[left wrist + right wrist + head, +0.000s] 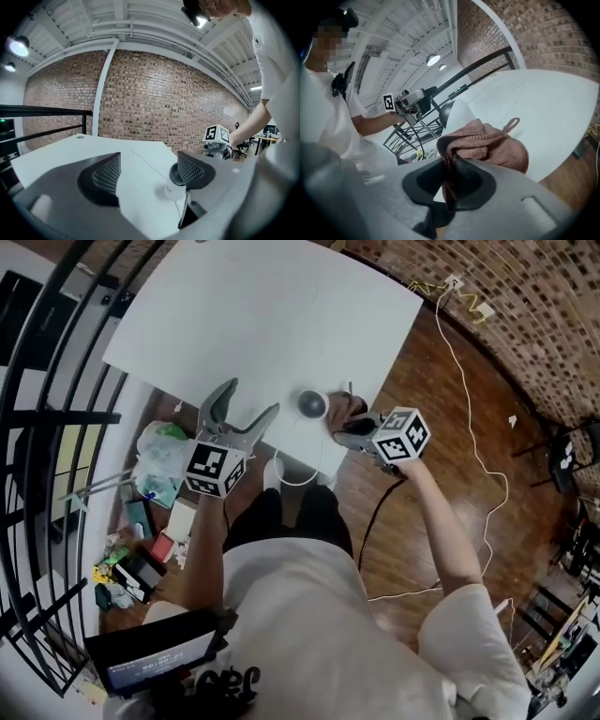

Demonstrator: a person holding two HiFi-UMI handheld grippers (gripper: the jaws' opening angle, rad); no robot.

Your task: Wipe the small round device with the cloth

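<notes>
At the table's (281,315) near edge, my right gripper (449,164) clamps the cloth (487,145), seemingly touching the small round device (312,404); my left gripper (149,171) gapes wide.

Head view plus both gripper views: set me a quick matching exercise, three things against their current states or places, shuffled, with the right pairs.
1. cloth
2. small round device
3. left gripper

A. fingers apart, holding nothing
B. stands on the white table near its edge
C. pinched in the right gripper

Pairs: 1-C, 2-B, 3-A
</notes>
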